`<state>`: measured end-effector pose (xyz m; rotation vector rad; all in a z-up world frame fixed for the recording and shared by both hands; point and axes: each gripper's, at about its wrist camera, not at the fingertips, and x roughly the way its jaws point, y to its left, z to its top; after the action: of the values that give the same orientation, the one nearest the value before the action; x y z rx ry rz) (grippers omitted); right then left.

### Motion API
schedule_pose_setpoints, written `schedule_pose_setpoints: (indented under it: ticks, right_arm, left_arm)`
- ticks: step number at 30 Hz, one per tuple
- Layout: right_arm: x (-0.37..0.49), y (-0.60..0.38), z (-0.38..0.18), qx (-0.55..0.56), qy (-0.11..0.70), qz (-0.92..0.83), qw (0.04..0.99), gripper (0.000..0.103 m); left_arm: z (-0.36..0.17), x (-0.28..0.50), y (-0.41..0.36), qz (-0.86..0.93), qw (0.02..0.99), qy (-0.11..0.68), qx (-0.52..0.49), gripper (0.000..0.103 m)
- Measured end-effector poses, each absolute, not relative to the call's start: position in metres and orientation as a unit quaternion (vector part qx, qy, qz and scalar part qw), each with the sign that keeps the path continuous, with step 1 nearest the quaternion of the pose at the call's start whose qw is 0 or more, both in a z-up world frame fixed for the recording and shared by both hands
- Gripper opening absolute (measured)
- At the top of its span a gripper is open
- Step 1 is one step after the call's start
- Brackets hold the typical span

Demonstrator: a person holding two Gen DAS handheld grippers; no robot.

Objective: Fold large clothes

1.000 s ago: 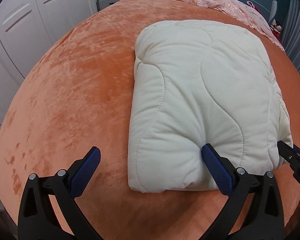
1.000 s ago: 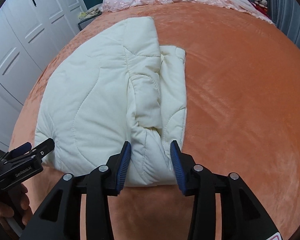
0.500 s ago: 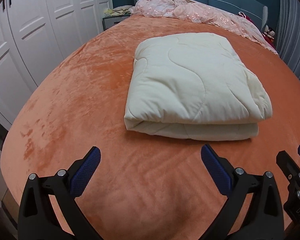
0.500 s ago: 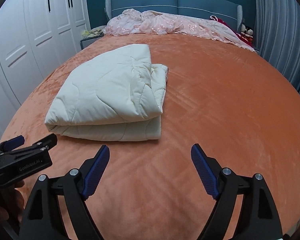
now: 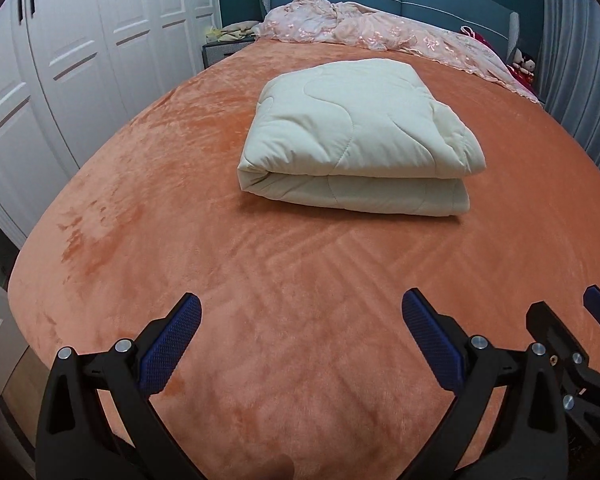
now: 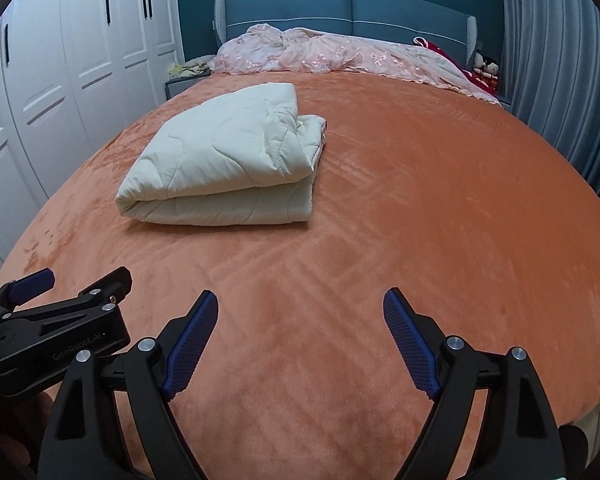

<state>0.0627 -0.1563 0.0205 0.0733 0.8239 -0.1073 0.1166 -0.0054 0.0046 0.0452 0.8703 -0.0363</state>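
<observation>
Both my jaws stand wide, gripping nothing; folded cream quilt (image 5: 360, 140) lies mid-frame on the orange bed (image 5: 300, 280), apart from them.

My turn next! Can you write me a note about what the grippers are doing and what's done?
Left gripper: open, holding nothing.
Right gripper: open after its jaws have just been opening, nothing between them.
The cream quilt lies folded in a thick stack on the orange bed cover, apart from both grippers.
Done: the folding looks finished.
Left: perhaps square up the loose edge on its right side.
</observation>
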Motion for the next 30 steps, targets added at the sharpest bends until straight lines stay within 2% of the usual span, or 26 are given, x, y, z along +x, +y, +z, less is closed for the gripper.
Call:
schedule_pose_setpoints:
  ticks: [15, 30]
  right_arm:
    - [0.009, -0.151, 0.022, 0.041, 0.386, -0.054, 0.920, 0.083]
    - [-0.009, -0.137, 0.025, 0.028, 0.378, -0.056, 0.924, 0.083]
  left_arm:
    - [0.009, 0.061, -0.009, -0.002, 0.920, 0.386, 0.066, 0.097]
    - [0.010, 0.039, 0.004, 0.014, 0.926, 0.374, 0.056, 0.097]
